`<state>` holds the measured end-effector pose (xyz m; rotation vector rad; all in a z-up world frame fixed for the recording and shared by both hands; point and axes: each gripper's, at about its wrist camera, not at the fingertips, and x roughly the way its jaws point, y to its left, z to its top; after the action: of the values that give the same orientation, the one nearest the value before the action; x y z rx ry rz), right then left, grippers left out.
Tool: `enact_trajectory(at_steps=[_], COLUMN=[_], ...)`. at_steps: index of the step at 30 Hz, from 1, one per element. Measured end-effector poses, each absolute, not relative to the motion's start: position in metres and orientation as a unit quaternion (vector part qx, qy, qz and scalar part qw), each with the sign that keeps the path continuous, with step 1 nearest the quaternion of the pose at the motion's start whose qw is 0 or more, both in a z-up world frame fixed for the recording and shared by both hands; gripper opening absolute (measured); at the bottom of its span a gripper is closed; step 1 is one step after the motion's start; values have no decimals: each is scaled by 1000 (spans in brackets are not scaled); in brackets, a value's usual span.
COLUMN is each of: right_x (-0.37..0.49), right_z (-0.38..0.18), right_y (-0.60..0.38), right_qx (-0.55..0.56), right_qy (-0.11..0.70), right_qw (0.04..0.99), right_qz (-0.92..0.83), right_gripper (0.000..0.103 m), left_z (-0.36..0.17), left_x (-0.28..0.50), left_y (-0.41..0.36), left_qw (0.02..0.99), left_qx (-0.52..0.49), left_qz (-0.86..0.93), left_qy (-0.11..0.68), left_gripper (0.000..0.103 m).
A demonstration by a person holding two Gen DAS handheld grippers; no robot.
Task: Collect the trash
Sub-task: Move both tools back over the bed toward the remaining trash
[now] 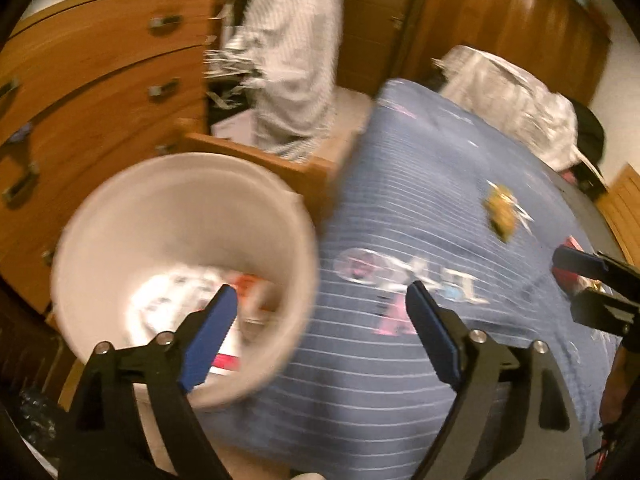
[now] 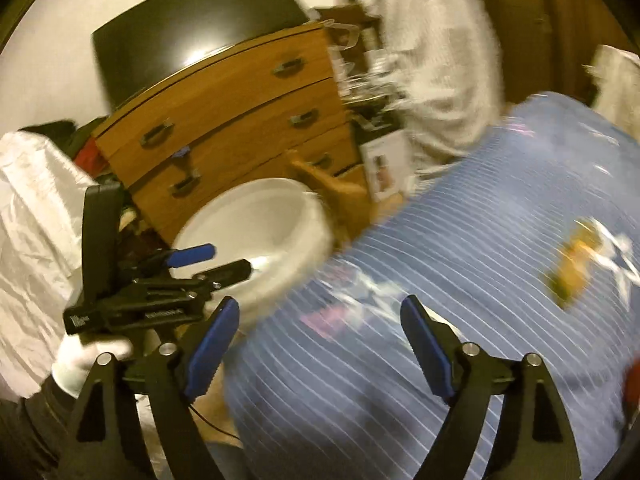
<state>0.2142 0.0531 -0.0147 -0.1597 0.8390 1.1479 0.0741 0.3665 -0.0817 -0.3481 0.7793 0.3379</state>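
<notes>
A white round bin [image 1: 120,216] stands beside the bed and holds paper and packaging trash [image 1: 188,300]; it also shows in the right wrist view [image 2: 260,216]. My left gripper [image 1: 320,332] is open and empty, over the bin's right rim and the bed's edge. A yellow-brown wrapper [image 1: 502,212] lies on the blue striped bedspread [image 1: 400,208], also seen in the right wrist view [image 2: 576,264]. My right gripper [image 2: 320,344] is open and empty above the bedspread [image 2: 460,240]. A red item [image 1: 572,276] lies by the right gripper's tip.
A wooden chest of drawers [image 1: 100,80] stands behind the bin, with a dark screen [image 2: 192,28] on top. White striped clothing [image 1: 296,52] hangs by a wardrobe. A white cloth [image 1: 516,100] lies at the bed's far end.
</notes>
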Motion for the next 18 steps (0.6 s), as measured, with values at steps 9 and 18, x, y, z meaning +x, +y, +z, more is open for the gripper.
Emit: enact_trajectory(at_steps=[9,18], right_x=[268,455], right_z=[-38,-102], right_y=[-214,-400], right_qx=[-12,150], right_qy=[360,460], right_qw=[851,844], right_qz=[382,232], right_gripper=[86,53], left_z=[-110,-126], left_x=[143,182], left_y=[219,138], left_qw=[898,884], left_qx=[-110,-113], left_qz=[18,-37], left_qy=[425,452], left_gripper=[87,87])
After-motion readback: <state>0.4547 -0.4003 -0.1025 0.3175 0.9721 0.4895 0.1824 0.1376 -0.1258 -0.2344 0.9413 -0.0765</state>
